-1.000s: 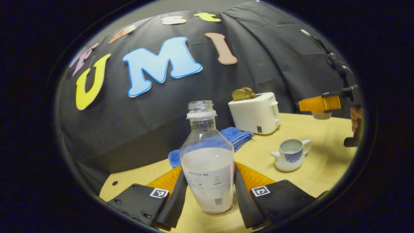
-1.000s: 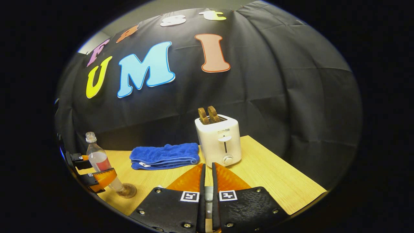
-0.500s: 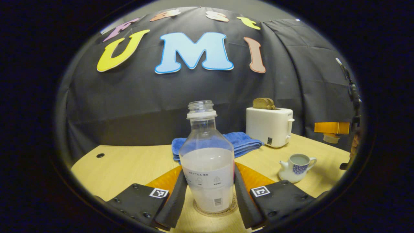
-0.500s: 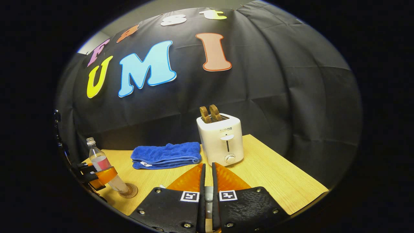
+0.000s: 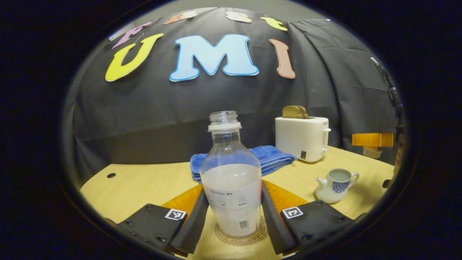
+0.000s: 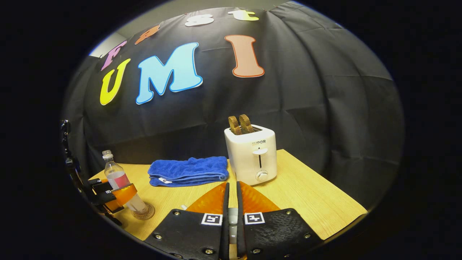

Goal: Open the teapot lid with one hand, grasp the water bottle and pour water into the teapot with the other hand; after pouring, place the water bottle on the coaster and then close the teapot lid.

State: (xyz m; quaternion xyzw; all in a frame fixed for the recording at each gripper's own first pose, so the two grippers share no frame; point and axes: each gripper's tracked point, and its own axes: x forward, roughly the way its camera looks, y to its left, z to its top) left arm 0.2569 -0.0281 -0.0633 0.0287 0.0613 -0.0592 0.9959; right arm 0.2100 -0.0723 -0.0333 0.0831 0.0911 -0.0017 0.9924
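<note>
while the left claw (image 5: 232, 220) pinches the water bottle (image 5: 231, 180) upright on the coaster (image 5: 241, 236), the right claw (image 6: 231, 202) pinches the lid (image 5: 371, 152).

The bottle (image 5: 231, 177) now stands upright on the coaster (image 5: 242, 236) instead of tilted, and the lid (image 5: 371, 152) hangs lower, closer to the teapot (image 5: 334, 184).

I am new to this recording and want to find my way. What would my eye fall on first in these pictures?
First, the water bottle, uncapped and partly full, standing on the coaster between the fingers of the left gripper. Next, the open teapot to the right on the wooden table, its lid held in the air by the right gripper. Behind stand a white toaster with toast and a folded blue towel.
</note>
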